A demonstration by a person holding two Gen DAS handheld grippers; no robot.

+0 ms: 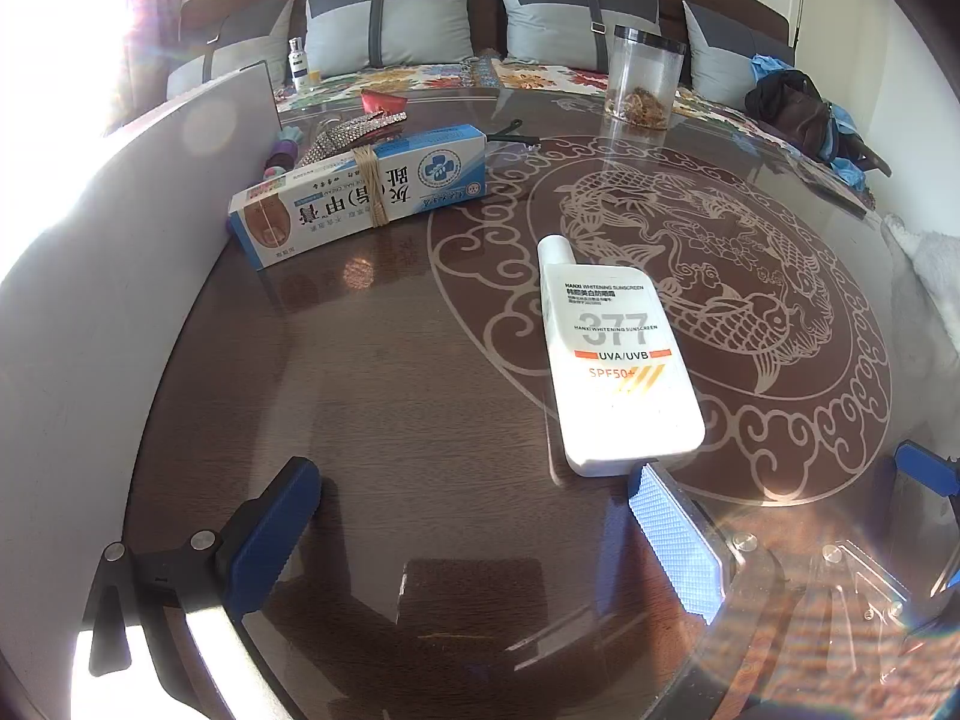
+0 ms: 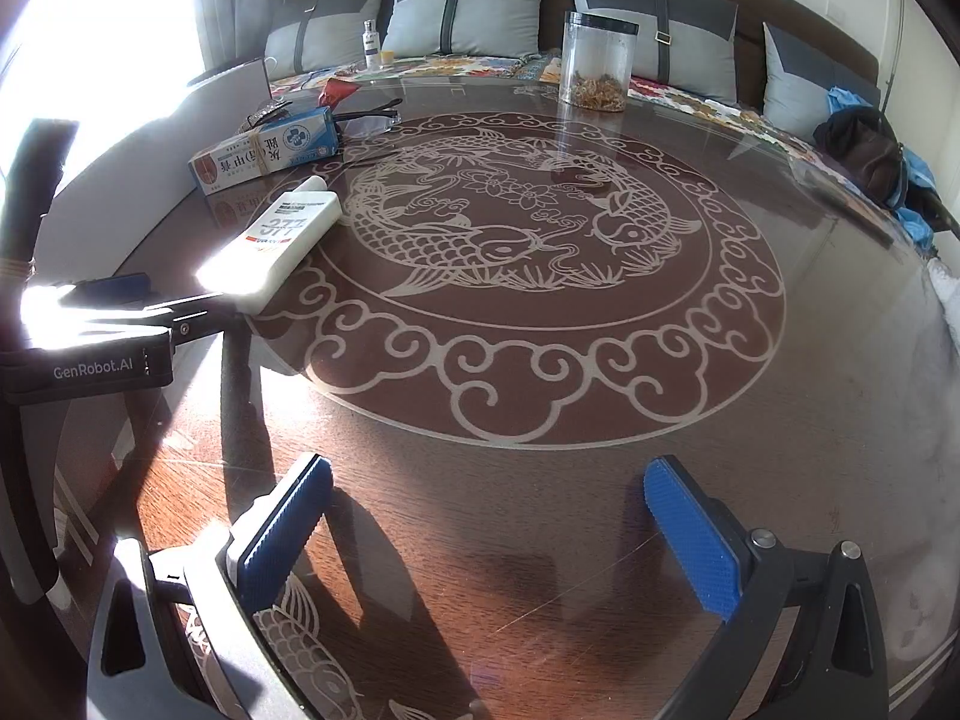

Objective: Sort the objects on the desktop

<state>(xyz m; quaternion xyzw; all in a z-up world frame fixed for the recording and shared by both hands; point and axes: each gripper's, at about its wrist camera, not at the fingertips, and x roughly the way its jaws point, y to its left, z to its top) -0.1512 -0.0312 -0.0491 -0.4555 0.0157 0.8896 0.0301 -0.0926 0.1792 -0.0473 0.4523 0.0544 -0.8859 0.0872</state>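
Note:
A white sunscreen bottle (image 1: 612, 354) lies flat on the glass table, cap pointing away; it also shows in the right wrist view (image 2: 282, 240). My left gripper (image 1: 474, 516) is open and empty just short of the bottle's base, its right finger close beside the base. A blue-and-white cream box (image 1: 360, 192) bound with a rubber band lies further left, also in the right wrist view (image 2: 264, 150). My right gripper (image 2: 486, 534) is open and empty over the near table edge, right of the left gripper's body (image 2: 90, 348).
A white storage box wall (image 1: 108, 228) stands along the left. A rhinestone strap (image 1: 348, 132), a red pouch (image 1: 381, 101), glasses (image 2: 366, 117) and a clear jar (image 1: 645, 78) sit farther back. A sofa with cushions lies beyond, with a dark bag (image 1: 798, 114) at right.

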